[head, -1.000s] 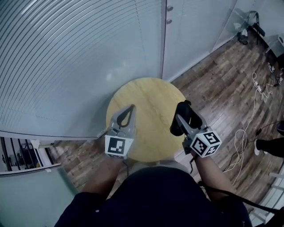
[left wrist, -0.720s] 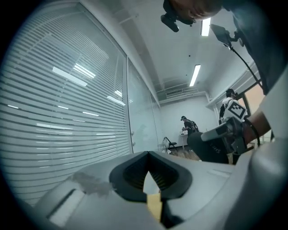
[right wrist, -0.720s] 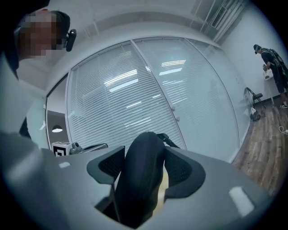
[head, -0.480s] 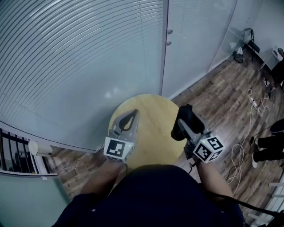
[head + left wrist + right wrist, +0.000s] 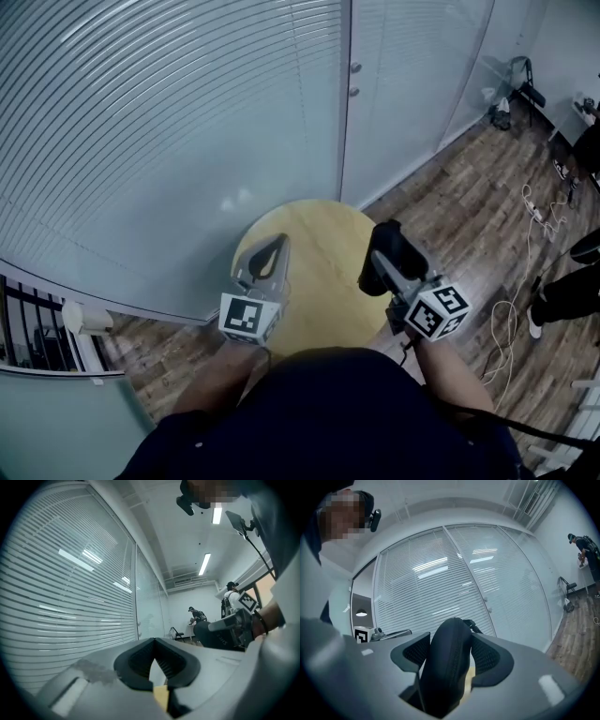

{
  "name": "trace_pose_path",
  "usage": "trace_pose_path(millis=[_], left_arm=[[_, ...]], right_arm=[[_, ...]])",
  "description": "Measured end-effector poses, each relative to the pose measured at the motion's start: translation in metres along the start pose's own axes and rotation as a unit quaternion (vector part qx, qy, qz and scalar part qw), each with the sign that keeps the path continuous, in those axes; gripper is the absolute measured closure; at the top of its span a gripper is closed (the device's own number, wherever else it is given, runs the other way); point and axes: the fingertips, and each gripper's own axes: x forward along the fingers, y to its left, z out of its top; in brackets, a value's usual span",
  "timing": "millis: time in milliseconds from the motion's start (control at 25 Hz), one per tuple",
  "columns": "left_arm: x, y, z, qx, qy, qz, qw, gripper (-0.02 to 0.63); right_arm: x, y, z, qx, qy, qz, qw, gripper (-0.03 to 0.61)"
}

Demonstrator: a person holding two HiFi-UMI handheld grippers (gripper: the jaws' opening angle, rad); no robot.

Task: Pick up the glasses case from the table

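Observation:
The black zip glasses case (image 5: pixel 384 249) is off the round wooden table (image 5: pixel 323 286), held in the air over its right side. My right gripper (image 5: pixel 381 253) is shut on it. In the right gripper view the case (image 5: pixel 446 667) stands on edge and fills the gap between both pads, with its zip pull poking out at the top. My left gripper (image 5: pixel 272 247) hovers over the table's left side, its tips together and nothing in them. The left gripper view shows its jaws (image 5: pixel 153 645) meeting at the tips, with the case (image 5: pixel 213 637) at the right.
A glass wall with white blinds (image 5: pixel 169 122) and a glass door (image 5: pixel 403 75) stand right behind the table. Wood floor (image 5: pixel 469 206) lies to the right, with loose cables (image 5: pixel 525 272) and a person's shoes (image 5: pixel 567 291) at the edge.
Both grippers have risen, the right one carrying the case up from the tabletop. The table now looks smaller and lower beneath them.

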Motion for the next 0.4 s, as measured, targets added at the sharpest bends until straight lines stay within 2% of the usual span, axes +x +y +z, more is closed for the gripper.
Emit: trace_pose_path(millis=[400], left_arm=[[0.000, -0.008, 0.022, 0.017, -0.014, -0.009, 0.9997, 0.611]], right_arm=[[-0.011, -0.005, 0.009, 0.002, -0.007, -0.004, 1.000, 0.293]])
